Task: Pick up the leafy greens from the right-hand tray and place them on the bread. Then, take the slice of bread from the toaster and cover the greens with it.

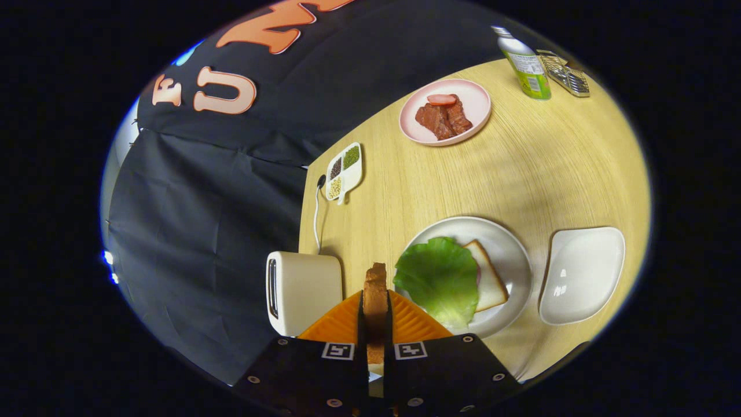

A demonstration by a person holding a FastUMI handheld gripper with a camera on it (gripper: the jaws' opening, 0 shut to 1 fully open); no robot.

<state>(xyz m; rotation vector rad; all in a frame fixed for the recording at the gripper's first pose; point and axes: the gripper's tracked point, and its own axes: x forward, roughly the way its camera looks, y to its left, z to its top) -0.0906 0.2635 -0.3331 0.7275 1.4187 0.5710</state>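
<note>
Gripper [375, 315] clamps slice of bread [375, 289] edge-on between both fingers, above worktop [521, 174] between toaster [301, 289] and plate [509, 249]. Greens [440, 278] already lie on bottom bread [492, 278] – top slice ready to cover. Emptied tray [582, 275] just beyond plate; meat dish [444, 112], bottle [525, 63], seed tray [344, 171] well apart – path clear.

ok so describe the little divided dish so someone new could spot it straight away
Start at the light wooden table and find the cream toaster beside the gripper, whose fingers are shut on a brown bread slice. Beyond it, at the table's edge, lies the small white compartment dish. Unlike the round plates, it holds three separate piles of seeds or grains.
</note>
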